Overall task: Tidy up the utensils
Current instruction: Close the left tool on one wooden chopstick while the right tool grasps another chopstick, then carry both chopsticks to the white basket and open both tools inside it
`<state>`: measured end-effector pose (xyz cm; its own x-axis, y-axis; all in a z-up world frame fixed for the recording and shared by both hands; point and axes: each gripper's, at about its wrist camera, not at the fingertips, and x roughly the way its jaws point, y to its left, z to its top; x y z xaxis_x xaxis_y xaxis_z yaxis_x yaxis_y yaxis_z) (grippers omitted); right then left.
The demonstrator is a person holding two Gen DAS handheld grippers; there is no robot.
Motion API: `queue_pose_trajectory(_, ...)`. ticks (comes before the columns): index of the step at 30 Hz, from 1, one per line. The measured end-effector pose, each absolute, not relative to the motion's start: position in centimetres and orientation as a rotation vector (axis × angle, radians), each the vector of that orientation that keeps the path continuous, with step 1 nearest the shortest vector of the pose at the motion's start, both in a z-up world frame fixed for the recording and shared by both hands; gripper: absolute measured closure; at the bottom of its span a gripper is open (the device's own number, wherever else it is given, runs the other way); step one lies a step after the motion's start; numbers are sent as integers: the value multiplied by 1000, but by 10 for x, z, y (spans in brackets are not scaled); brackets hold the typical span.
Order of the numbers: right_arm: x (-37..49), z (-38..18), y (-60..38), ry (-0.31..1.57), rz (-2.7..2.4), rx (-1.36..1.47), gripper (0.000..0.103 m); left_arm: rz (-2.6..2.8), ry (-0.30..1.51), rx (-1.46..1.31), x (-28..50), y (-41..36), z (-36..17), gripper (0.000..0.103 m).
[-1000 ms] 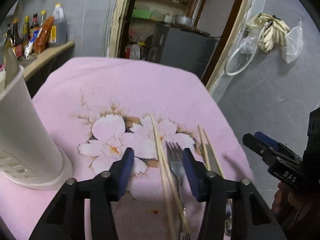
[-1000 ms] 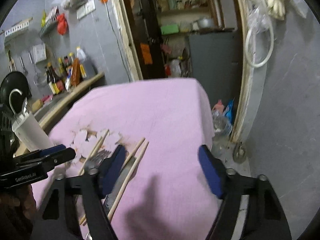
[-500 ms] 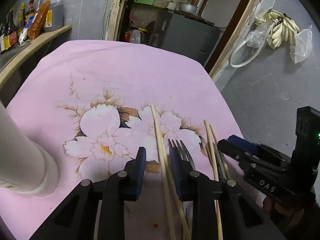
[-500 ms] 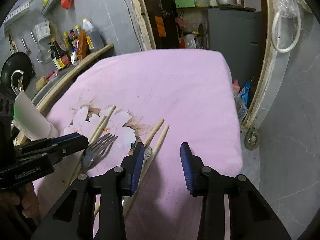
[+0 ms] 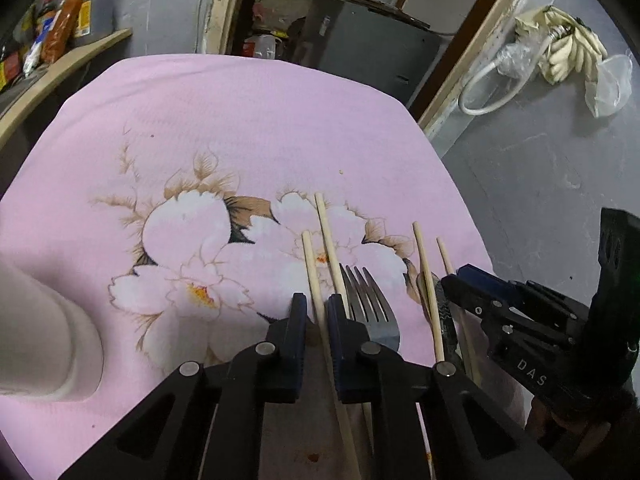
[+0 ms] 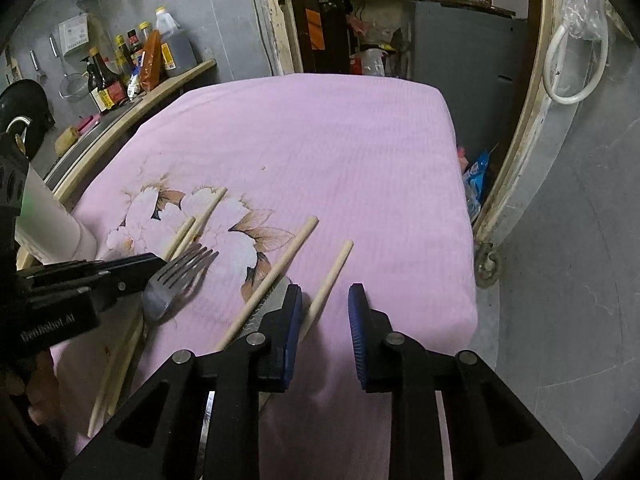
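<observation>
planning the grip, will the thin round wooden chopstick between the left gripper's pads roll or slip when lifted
Thin round wooden chopstick looks stiff and light. Smooth and round, it may roll on the pink cloth. Held near one end by the left gripper, it may pivot.

The right gripper (image 5: 450, 280) has the white letters "DAS" on its black side. The left gripper (image 6: 160, 260) has the pale word "GenRobot.AI" on its black side. The labels on the bottles (image 6: 120, 68) are too small to read.
</observation>
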<state>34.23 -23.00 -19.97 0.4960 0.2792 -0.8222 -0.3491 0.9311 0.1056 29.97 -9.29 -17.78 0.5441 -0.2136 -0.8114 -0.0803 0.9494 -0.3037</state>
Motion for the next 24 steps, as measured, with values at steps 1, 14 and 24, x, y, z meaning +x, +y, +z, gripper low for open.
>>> queue_pose_trajectory(1, 343, -200, -229, 983, 379, -84, 82, -86, 1000, -325, 301, -92, -178, 92)
queue_pose_trajectory(14, 350, -201, -243, 1062, 355, 84, 99, -83, 1040, -291, 307, -93, -172, 98)
queue_pose_trajectory(24, 308, -150, -266, 815, 407, 308, 99, -147, 791, -399, 262, -75, -119, 98)
